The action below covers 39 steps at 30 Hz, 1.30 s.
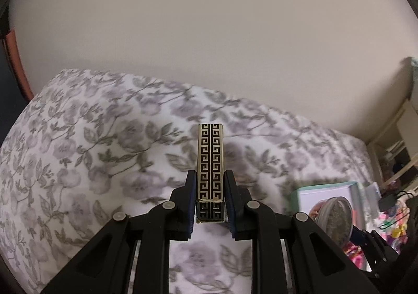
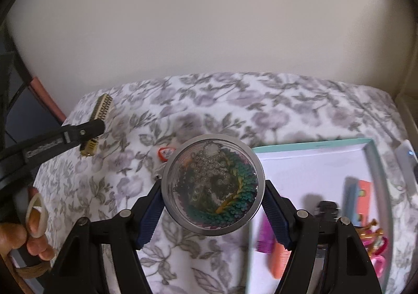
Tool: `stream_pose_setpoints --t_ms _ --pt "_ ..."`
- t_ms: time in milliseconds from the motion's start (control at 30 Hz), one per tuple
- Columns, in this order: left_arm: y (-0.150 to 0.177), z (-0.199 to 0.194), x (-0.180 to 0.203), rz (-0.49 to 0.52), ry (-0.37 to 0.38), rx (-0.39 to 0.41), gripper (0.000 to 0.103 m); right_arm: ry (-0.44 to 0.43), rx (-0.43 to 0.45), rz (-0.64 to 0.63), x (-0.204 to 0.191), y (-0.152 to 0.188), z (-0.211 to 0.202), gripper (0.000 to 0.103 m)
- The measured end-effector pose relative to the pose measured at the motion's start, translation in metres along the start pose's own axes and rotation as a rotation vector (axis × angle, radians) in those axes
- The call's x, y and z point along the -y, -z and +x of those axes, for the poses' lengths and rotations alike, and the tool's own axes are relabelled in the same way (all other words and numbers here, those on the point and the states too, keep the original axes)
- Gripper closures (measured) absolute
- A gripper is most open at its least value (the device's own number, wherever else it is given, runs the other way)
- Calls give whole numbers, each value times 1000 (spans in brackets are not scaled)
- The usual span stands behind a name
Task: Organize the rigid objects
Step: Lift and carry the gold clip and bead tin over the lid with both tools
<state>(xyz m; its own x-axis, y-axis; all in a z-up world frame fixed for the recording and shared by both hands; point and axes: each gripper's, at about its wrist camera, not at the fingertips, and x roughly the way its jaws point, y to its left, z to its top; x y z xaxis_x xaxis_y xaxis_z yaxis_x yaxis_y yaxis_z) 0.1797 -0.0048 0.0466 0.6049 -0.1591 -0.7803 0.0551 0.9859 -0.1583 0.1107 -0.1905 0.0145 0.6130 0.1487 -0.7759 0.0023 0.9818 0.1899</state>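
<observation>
Your left tongs (image 1: pixel 210 189) are clamped on the narrow black-and-gold patterned box (image 1: pixel 210 163), pads on its two long sides, and it juts straight out toward 12 o'clock above the floral bedspread (image 1: pixel 91 150). Your right tongs (image 2: pixel 212 202) grip the round clear-lidded tin (image 2: pixel 212 184) across its width, lid facing the camera, beads and coloured bits visible inside. Both things are held clear of the bed.

The turquoise-rimmed tray (image 2: pixel 313 143) sits at 3 o'clock of the tin in the right wrist view, already holding an orange box (image 2: pixel 364 200) and a few other small items toward its near end. It looks like the place for both loads. Bring the tin over the bare white part at the tray's far end, lower it flat before you let the pads part, and keep the grip even so it cannot roll out. Hold the patterned box level and well apart from the right tongs until the tin is down.
</observation>
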Motion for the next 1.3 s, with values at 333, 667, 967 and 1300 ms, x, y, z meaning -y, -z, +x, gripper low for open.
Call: stream_pose_setpoints --t_ms 333,667,967,1300 --pt "9 14 69 59 114 -68 82 89 0 114 69 -1 -12 28" --pt "32 46 164 177 165 -166 82 200 12 270 151 9 -27 28" --pt "56 71 201 215 192 -207 82 244 21 335 190 14 -32 28" --pt "69 96 195 234 159 -256 82 258 -35 293 182 18 -5 28"
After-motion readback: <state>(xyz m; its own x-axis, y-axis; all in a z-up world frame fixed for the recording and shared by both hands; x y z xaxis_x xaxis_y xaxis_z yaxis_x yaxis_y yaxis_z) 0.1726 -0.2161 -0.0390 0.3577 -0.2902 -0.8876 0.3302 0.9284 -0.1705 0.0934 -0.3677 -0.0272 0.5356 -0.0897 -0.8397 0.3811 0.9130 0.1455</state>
